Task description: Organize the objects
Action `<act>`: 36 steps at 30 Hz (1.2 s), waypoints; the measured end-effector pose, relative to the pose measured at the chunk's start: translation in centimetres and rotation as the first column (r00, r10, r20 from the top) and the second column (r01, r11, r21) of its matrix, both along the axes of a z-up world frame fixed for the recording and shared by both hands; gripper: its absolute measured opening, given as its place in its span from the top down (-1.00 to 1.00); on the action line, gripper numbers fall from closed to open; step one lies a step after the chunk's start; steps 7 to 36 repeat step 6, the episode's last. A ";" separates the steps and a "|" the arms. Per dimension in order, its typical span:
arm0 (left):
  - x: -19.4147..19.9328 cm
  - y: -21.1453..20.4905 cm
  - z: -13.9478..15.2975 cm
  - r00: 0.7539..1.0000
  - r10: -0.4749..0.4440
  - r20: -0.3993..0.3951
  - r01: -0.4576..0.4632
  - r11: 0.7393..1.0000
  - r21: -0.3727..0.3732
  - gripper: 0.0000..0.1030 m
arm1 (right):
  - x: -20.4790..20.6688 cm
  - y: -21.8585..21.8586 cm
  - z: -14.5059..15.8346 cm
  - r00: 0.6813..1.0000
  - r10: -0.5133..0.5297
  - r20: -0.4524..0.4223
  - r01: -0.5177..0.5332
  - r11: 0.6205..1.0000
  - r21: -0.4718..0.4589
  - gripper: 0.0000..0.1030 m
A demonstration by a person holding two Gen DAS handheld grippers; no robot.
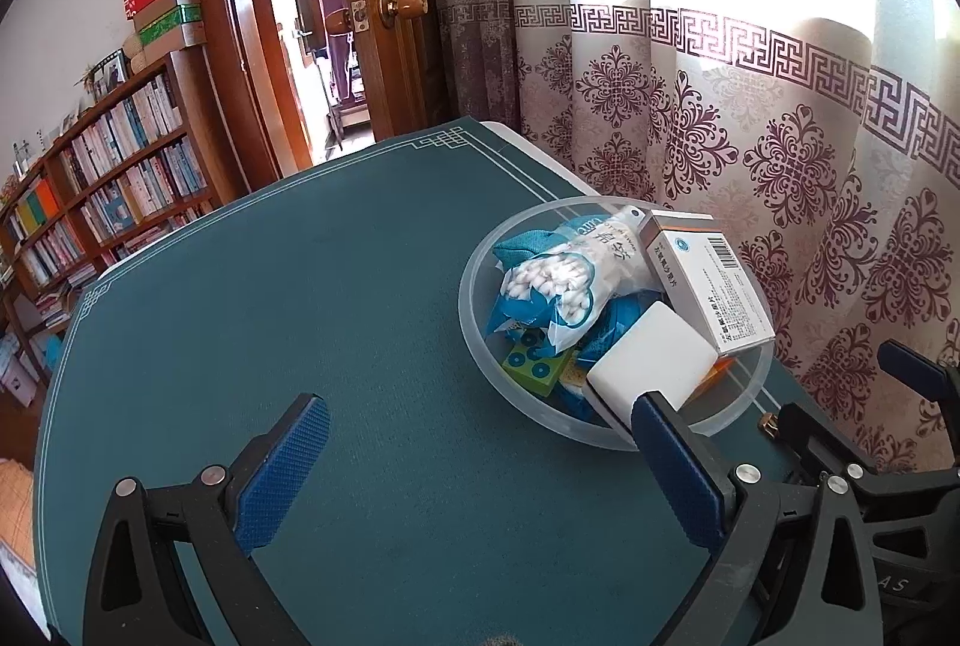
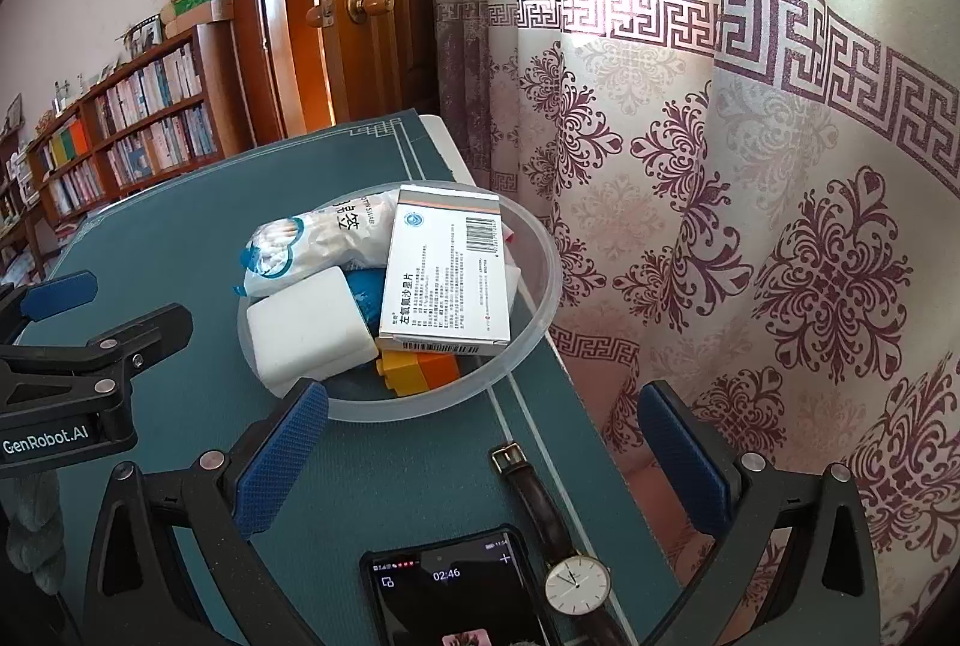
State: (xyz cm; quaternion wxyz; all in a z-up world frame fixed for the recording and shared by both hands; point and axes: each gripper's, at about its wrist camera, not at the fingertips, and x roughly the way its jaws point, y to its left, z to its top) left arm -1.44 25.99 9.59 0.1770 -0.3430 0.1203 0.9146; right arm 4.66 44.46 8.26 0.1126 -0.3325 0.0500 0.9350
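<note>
Nearest the right gripper (image 2: 483,451), spread wide and empty, lie a phone (image 2: 456,592) at 6 o'clock and a watch (image 2: 576,583). At 12 o'clock, a clear bowl (image 2: 540,310) holds a white medicine box (image 2: 447,274), swab bag (image 2: 300,241), white block (image 2: 306,331). Left gripper (image 1: 480,457) gapes empty beside it.

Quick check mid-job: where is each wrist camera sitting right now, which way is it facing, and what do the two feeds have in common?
Left wrist: low over the green table mat, facing the doorway and curtain; its open left hand-held gripper frames bare mat, the clear bowl ahead-right, the other gripper at the right edge.
Right wrist: further right, near the table edge, facing the same way; its open right hand-held gripper frames the bowl, with a wristwatch and phone below.
Shared: bowl, medicine box, white block, cotton swab bag, bookshelf, door, curtain.
</note>
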 end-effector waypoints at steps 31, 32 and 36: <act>0.5 0.5 0.2 0.999 -0.028 -0.039 0.028 1.000 -0.010 -0.99 | -0.1 0.0 -0.1 1.000 -0.005 -0.003 0.005 1.000 -0.006 -1.00; 0.5 0.5 0.2 0.999 -0.028 -0.039 0.028 1.000 -0.010 -0.99 | -0.1 0.0 -0.1 1.000 -0.005 -0.003 0.005 1.000 -0.006 -1.00; 0.5 0.5 0.2 0.999 -0.028 -0.039 0.028 1.000 -0.010 -0.99 | -0.1 0.0 -0.1 1.000 -0.005 -0.003 0.005 1.000 -0.006 -1.00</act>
